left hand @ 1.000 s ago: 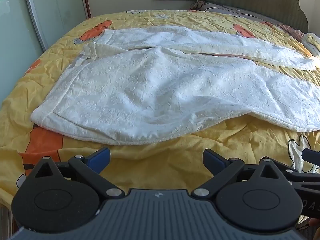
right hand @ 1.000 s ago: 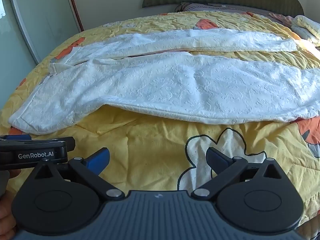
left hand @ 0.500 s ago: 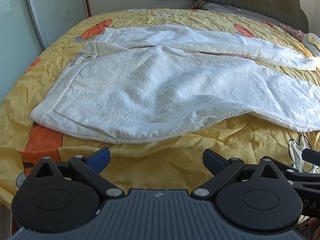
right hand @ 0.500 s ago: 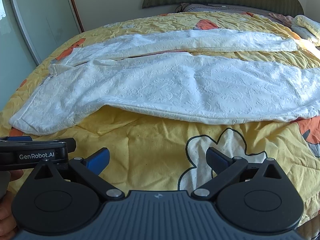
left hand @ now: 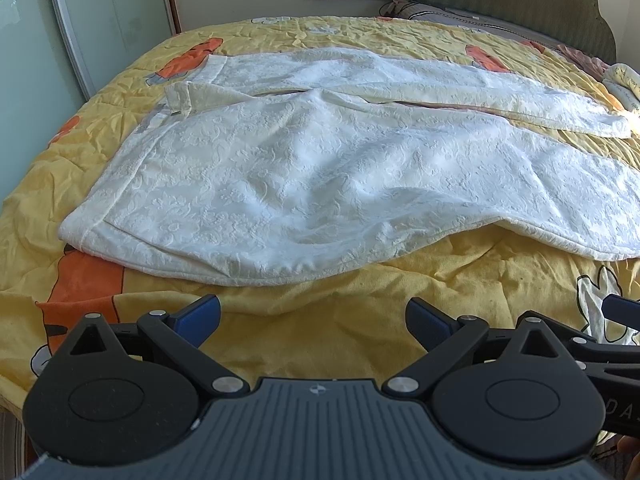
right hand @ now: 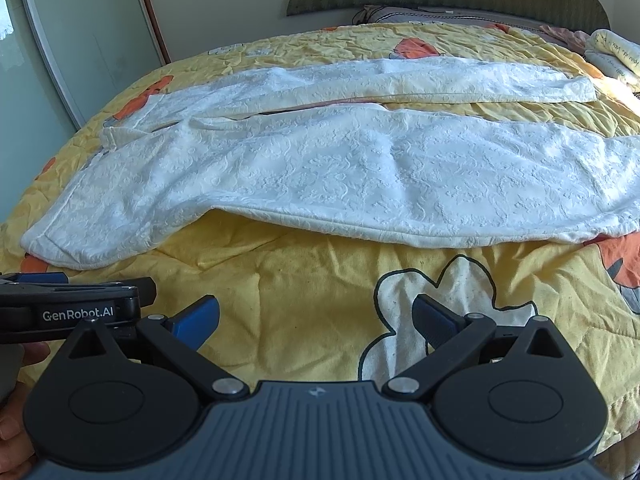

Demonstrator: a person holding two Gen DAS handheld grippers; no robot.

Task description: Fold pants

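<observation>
Over the bed, both grippers waiting on an unfolded pair of pants

Across the yellow quilt (left hand: 360,320), the white pants (left hand: 320,184) are lying spread out and unfolded, waistband toward the left near the glass door (left hand: 100,20), both legs running off to the right. The near leg is bowing toward the cameras; the far leg (right hand: 400,80) is lying straighter, with a narrow strip of quilt showing between the two.

The left gripper (left hand: 313,316) is hovering just short of the pants' near edge, its jaws standing wide apart with nothing between them. The right gripper (right hand: 316,320) is hanging alongside it, over a white flower printed on the quilt, jaws equally wide and empty. No fold looks to have been made yet, so the work is judged to be at the opening reach.

The next move likely calls for pinching the near edge at two spread points, one toward the waist and one toward the cuff, and carrying that leg over onto the far one.

The fabric is reading as a thick, embossed weave with a raised floral pattern and a stitched hem, soft and rumpling into shallow waves. It should drape heavily and sag between two grips. The quilt beneath is puckered and wrinkled, with orange cartoon patches, and may drag along if pinched too deep.
</observation>
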